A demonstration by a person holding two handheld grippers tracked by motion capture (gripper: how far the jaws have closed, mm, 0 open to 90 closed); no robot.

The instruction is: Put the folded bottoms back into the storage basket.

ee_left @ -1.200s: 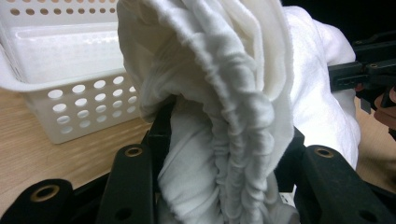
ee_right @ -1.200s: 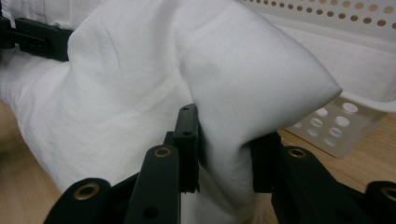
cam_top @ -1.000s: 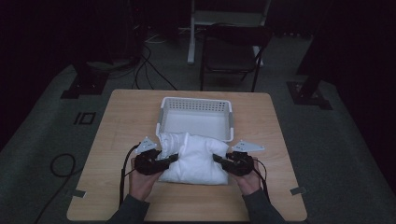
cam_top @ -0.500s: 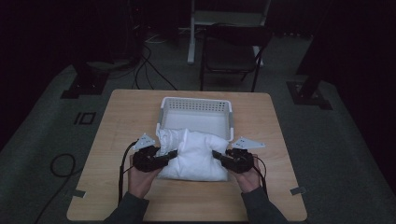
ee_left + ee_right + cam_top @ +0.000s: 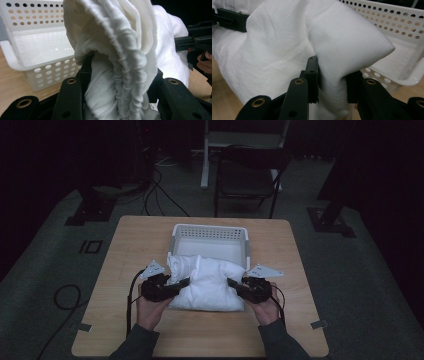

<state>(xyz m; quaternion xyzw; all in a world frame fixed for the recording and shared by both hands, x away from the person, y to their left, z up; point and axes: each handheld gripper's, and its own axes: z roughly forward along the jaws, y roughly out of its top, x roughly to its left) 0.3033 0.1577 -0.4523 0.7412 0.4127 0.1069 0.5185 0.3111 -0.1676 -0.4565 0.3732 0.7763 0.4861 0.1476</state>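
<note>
A folded white cloth (image 5: 207,282) hangs between my two grippers, just in front of a white perforated basket (image 5: 210,231) on the wooden table (image 5: 135,240). My left gripper (image 5: 184,282) is shut on the cloth's left edge, where the bunched folds of the cloth (image 5: 117,75) fill the space between its black jaws. On the right edge my right gripper (image 5: 231,282) is shut on the cloth (image 5: 329,75) too. The basket (image 5: 35,45) is empty, and its wall (image 5: 397,32) stands close behind the cloth. The opposite gripper (image 5: 192,41) shows past the cloth.
A dark chair (image 5: 247,172) stands beyond the table's far edge. Cables (image 5: 160,185) trail over the grey floor at the back left. Bare table top lies to both sides of the basket and along the near edge.
Both grippers have carried the cloth a little away from the person, toward the basket, and its top edge has bunched up near the basket's front wall.
</note>
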